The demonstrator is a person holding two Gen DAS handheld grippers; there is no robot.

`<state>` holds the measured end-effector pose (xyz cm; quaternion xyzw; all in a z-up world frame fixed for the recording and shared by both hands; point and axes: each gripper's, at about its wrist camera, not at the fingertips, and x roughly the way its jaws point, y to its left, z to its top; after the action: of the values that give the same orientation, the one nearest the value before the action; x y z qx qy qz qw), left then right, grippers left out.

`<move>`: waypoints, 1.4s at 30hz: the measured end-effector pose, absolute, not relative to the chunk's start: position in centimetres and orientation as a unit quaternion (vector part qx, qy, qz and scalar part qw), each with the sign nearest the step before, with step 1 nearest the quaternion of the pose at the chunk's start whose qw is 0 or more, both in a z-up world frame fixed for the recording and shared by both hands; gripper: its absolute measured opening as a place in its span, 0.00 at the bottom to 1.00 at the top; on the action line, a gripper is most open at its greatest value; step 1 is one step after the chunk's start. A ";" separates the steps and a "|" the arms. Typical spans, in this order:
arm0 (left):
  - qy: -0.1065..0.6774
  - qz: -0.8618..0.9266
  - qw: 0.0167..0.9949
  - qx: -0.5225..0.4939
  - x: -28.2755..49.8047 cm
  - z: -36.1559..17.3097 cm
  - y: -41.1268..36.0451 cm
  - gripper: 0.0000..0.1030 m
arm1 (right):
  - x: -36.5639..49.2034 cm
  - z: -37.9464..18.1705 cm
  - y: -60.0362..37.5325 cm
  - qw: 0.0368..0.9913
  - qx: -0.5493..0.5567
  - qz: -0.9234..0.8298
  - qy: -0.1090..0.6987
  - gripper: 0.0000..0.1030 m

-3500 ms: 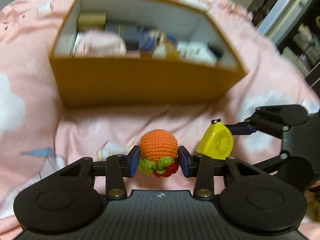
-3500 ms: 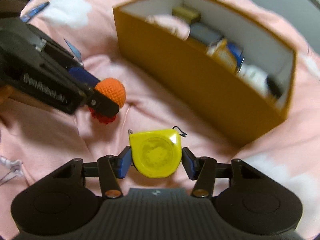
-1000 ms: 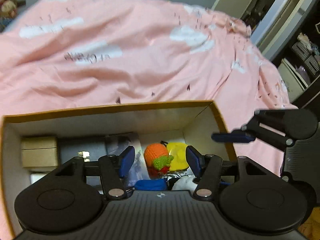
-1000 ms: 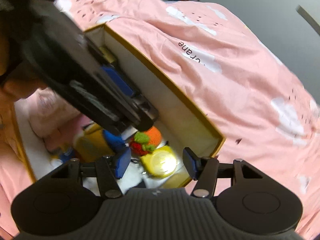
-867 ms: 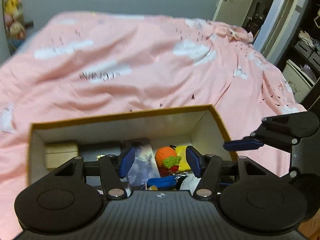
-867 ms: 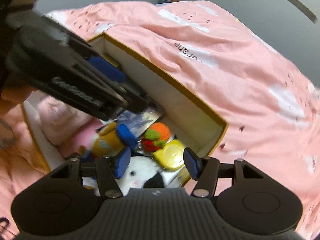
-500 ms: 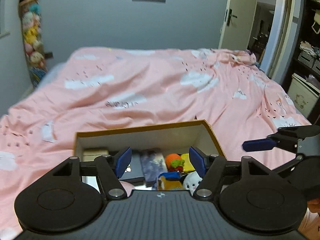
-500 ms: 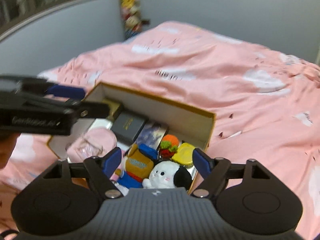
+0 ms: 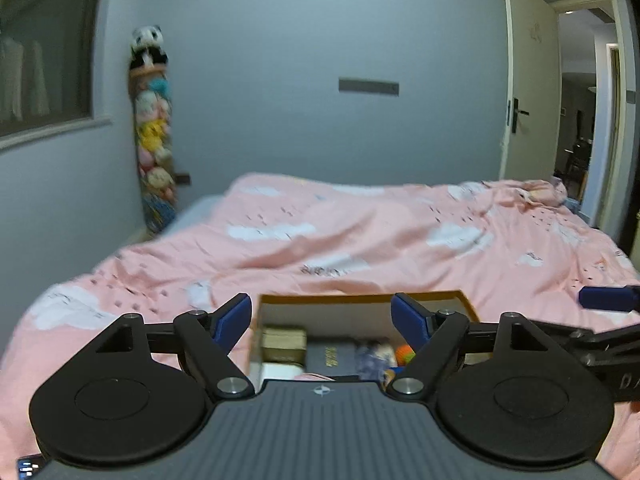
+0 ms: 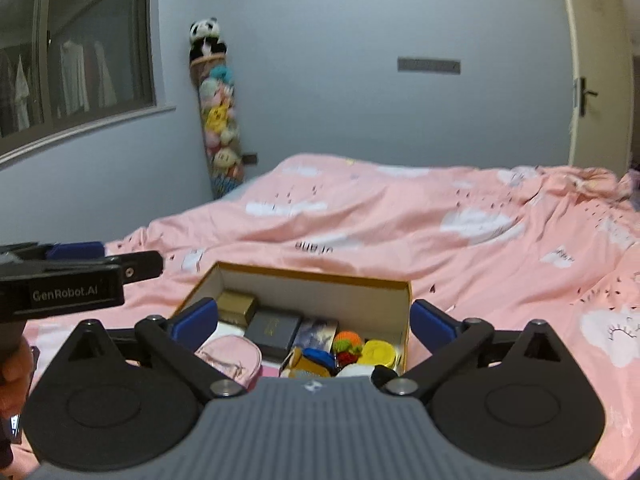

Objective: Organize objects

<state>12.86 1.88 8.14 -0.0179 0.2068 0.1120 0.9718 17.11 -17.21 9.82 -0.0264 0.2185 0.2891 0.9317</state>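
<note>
Fingers of left gripper (image 9: pixel 321 313) and right gripper (image 10: pixel 314 315) just spread, nothing between; crochet fruit (image 10: pixel 347 343) and yellow disc (image 10: pixel 378 351) dropped in box (image 10: pixel 316 279). Next object must be found.

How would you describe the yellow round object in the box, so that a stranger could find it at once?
On the pink bed cover lies an open box, yellow outside and white inside. Look at its right end, against the right wall: the yellow round object lies there beside the orange crocheted ball. It is the only smooth, flat, glossy yellow disc among soft toys and dark cases.
</note>
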 end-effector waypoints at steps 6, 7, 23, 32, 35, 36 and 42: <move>0.215 0.125 0.968 -0.025 11.3 6.1 2.0 0.90 | 15.3 8.1 -17.1 0.949 -0.025 0.249 0.189 0.99; 0.217 0.126 0.968 -0.027 11.2 5.8 1.9 0.90 | 15.1 7.7 -17.1 0.951 -0.023 0.244 0.186 0.99; 0.255 0.144 0.955 -0.036 11.3 0.6 1.8 0.90 | 16.1 1.7 -15.9 0.954 -0.021 0.217 0.206 0.99; 0.265 0.150 0.951 -0.059 12.0 -0.9 2.8 0.90 | 16.8 0.3 -15.1 0.953 -0.017 0.220 0.208 0.99; 0.259 0.154 0.952 -0.062 12.1 -1.1 2.8 0.90 | 17.1 -0.2 -14.9 0.951 -0.015 0.224 0.214 0.99; 0.258 0.157 0.951 -0.061 12.2 -1.2 2.8 0.90 | 17.3 -0.3 -14.7 0.950 -0.017 0.226 0.217 0.99; 0.260 0.166 0.949 -0.067 12.4 -1.7 2.9 0.90 | 17.7 -1.1 -14.1 0.945 -0.024 0.231 0.230 0.99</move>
<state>12.39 2.90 -1.71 -0.0665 0.2602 0.1660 0.9489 17.65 -14.14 -1.10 -0.0243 0.2301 0.2308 0.9451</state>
